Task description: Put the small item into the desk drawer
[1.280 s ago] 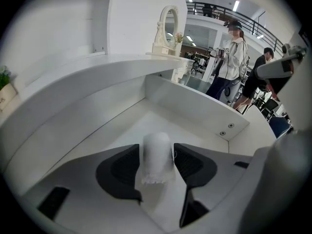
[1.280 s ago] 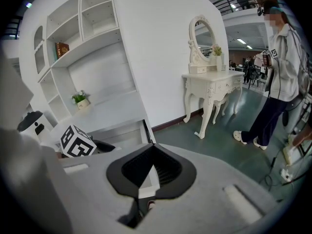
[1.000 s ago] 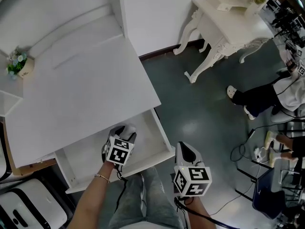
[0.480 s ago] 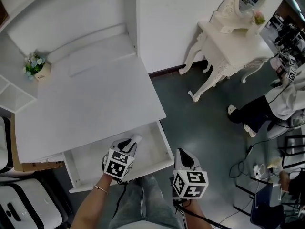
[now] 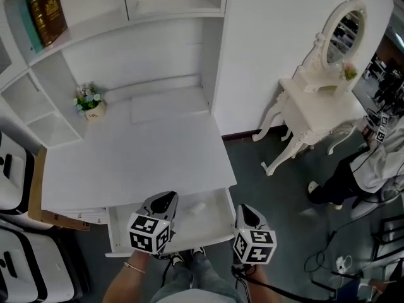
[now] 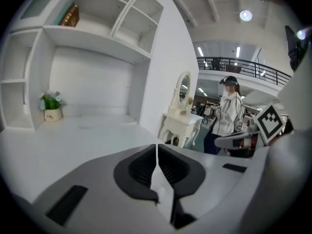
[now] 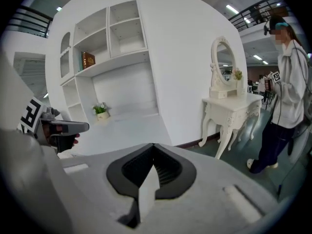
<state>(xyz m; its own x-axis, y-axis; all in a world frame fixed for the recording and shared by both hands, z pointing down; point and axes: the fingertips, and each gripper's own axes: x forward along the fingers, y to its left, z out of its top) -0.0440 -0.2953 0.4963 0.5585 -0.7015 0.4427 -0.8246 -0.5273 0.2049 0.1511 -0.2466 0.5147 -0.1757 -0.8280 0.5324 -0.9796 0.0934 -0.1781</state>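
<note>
Fingers (image 6: 141, 168) of left gripper (image 5: 165, 199) and right gripper (image 5: 247, 211) are being held clenched, empty, pointing twelve o'clock, by the open drawer (image 5: 214, 218).

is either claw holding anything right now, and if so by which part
Nothing is held. The left claw and the right claw are both shut with nothing between the jaws. The item lies loose in the open drawer.
</note>
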